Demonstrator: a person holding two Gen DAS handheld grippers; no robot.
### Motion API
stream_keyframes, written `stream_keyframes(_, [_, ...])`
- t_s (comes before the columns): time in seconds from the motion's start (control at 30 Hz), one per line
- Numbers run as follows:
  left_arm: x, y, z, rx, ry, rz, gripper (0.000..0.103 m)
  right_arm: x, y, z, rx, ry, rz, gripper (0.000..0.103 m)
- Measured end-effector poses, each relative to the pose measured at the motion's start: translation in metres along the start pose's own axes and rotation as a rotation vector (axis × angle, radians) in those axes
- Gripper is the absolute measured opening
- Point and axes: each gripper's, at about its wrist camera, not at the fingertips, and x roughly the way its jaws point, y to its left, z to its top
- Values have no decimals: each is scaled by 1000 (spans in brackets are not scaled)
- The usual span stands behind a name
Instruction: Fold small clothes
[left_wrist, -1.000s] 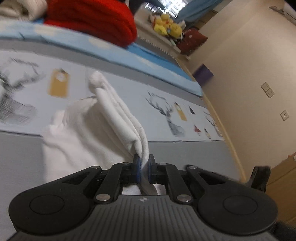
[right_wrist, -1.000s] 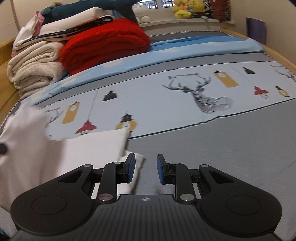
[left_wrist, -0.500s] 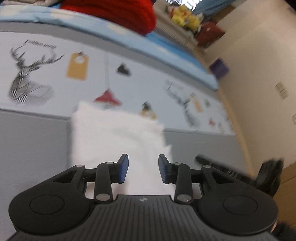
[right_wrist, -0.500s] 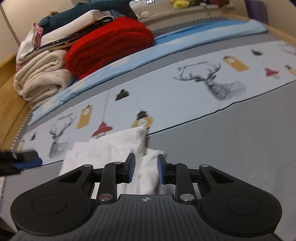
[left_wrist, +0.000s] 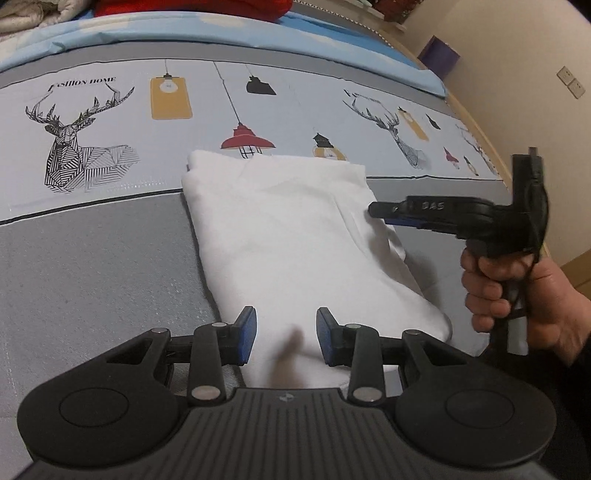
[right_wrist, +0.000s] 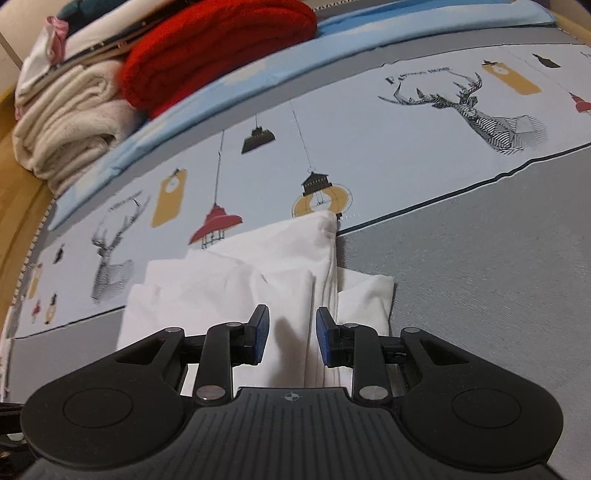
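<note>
I judge the fold as nearly finished: the white garment (left_wrist: 295, 236) lies on the bed (left_wrist: 92, 280) as a compact folded rectangle, its far edge reaching the printed strip of the cover just beside the red lamp drawing (left_wrist: 246, 139), and its near end just under my left gripper (left_wrist: 286, 334). From the right wrist view the garment (right_wrist: 236, 284) shows stacked layers and one small flap sticking out on the side away from the lamp drawing, so I think some tidying or one more fold is left, and then perhaps moving it to the pile of folded things (right_wrist: 155, 66) at the far side of the bed. The jaws of the left gripper have just been opening and now stand partly apart, with cloth below them but nothing pinched; the pads do not press on the fabric. The right gripper (right_wrist: 291, 338) is also partly open, its jaws over the layered edge of the garment and holding nothing, as far as I can see. Both grippers point steeply down toward the garment. In the left wrist view the person's right hand (left_wrist: 517, 295) holds its handle upright, with the tool reaching across to the side edge of the garment that is farther from the deer drawing (left_wrist: 85, 140).
</note>
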Motion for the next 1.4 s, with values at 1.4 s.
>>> stream_keyframes(1.4, [64,-38,-37,243,262,158,39,-71,-42,-65,-361,297,102,8])
